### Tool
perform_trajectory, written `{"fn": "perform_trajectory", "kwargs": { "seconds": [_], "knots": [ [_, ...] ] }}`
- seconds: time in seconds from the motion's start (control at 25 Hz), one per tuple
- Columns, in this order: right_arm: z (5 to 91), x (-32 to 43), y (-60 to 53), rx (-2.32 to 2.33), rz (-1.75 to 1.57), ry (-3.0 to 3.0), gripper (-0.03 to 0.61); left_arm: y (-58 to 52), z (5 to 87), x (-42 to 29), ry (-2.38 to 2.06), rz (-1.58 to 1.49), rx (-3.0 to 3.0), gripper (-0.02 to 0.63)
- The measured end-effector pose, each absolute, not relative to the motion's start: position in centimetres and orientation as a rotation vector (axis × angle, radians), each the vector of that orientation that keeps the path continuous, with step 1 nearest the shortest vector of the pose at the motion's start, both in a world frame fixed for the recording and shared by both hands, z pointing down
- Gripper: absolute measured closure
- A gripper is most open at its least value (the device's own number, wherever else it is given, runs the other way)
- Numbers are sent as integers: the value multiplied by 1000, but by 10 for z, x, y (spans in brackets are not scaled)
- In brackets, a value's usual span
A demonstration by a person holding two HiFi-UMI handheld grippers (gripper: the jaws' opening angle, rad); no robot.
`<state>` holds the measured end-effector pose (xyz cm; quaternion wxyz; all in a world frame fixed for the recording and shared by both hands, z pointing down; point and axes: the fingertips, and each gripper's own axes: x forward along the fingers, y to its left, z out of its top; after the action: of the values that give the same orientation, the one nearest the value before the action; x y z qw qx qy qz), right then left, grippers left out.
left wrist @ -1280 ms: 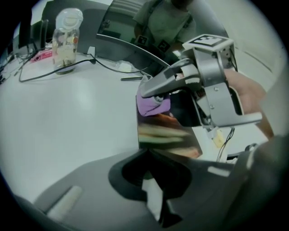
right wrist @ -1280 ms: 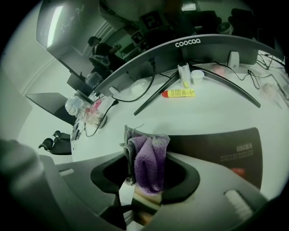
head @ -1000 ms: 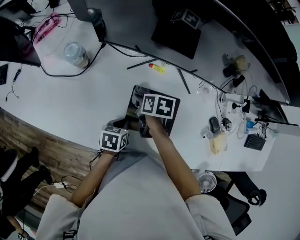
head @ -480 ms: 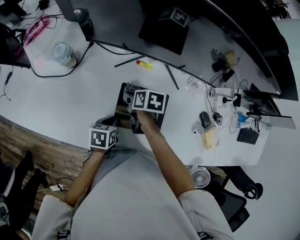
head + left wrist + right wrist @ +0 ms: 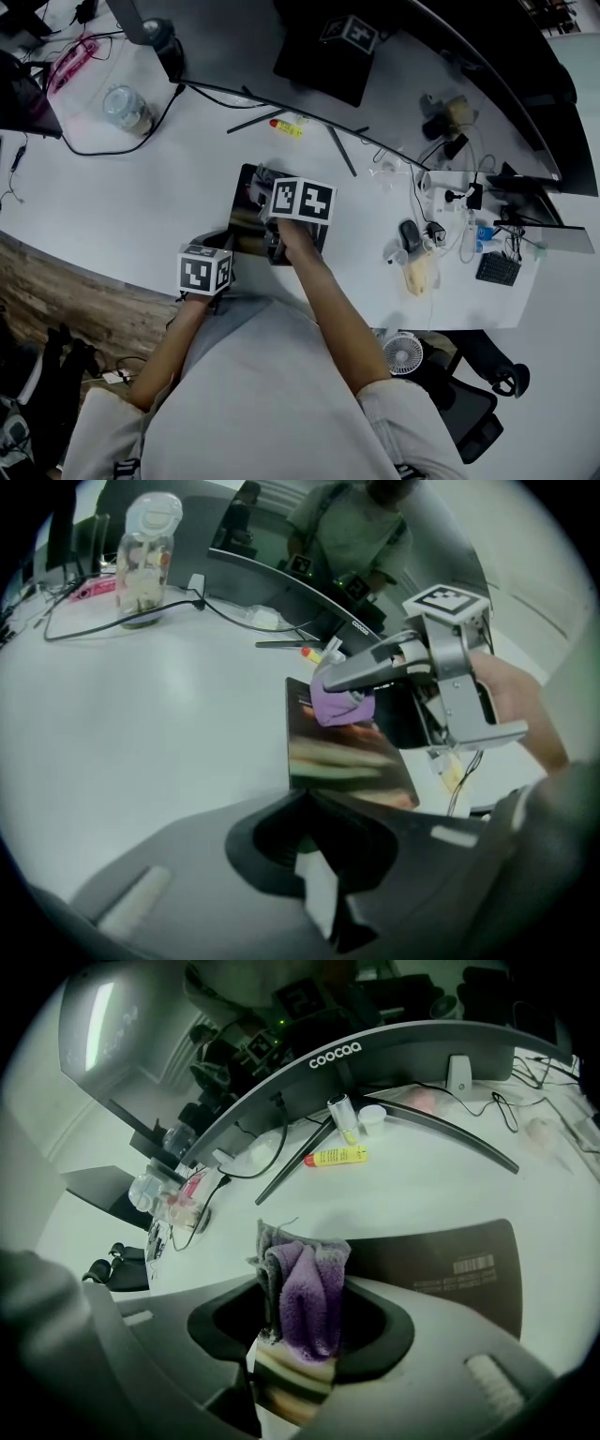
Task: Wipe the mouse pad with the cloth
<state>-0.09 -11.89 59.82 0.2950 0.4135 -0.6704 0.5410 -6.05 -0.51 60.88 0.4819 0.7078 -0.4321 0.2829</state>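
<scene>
The dark mouse pad [image 5: 248, 208] lies on the white desk [image 5: 141, 202] near its front edge. My right gripper [image 5: 267, 199] hovers over the pad, shut on a purple and grey cloth [image 5: 302, 1296]. The cloth bulges out of the jaws above the pad [image 5: 441, 1265], whose barcode label shows. In the left gripper view the cloth [image 5: 342, 703] touches the pad's far part [image 5: 342, 761] under the right gripper [image 5: 352, 679]. My left gripper [image 5: 225, 244] sits at the pad's near left corner, and the pad's edge runs into its jaws [image 5: 314, 855].
A curved monitor [image 5: 394, 84] on splayed black legs stands behind the pad, with a yellow marker [image 5: 288, 127] beside it. A clear jar [image 5: 125, 106] and black cable [image 5: 141, 141] are at far left. A mouse [image 5: 410, 236] and small gadgets lie right.
The right gripper with the cloth has slid slightly to the right across the pad. The left gripper stays at the pad's near corner.
</scene>
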Motion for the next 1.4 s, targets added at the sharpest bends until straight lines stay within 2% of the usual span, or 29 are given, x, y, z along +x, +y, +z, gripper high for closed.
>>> {"fn": "perform_trajectory", "kwargs": {
  "seconds": [1.4],
  "knots": [
    [599,56,-114,1130,1469,-1766,383,-4,606,-58,-1066,695,1726,614]
  ]
}}
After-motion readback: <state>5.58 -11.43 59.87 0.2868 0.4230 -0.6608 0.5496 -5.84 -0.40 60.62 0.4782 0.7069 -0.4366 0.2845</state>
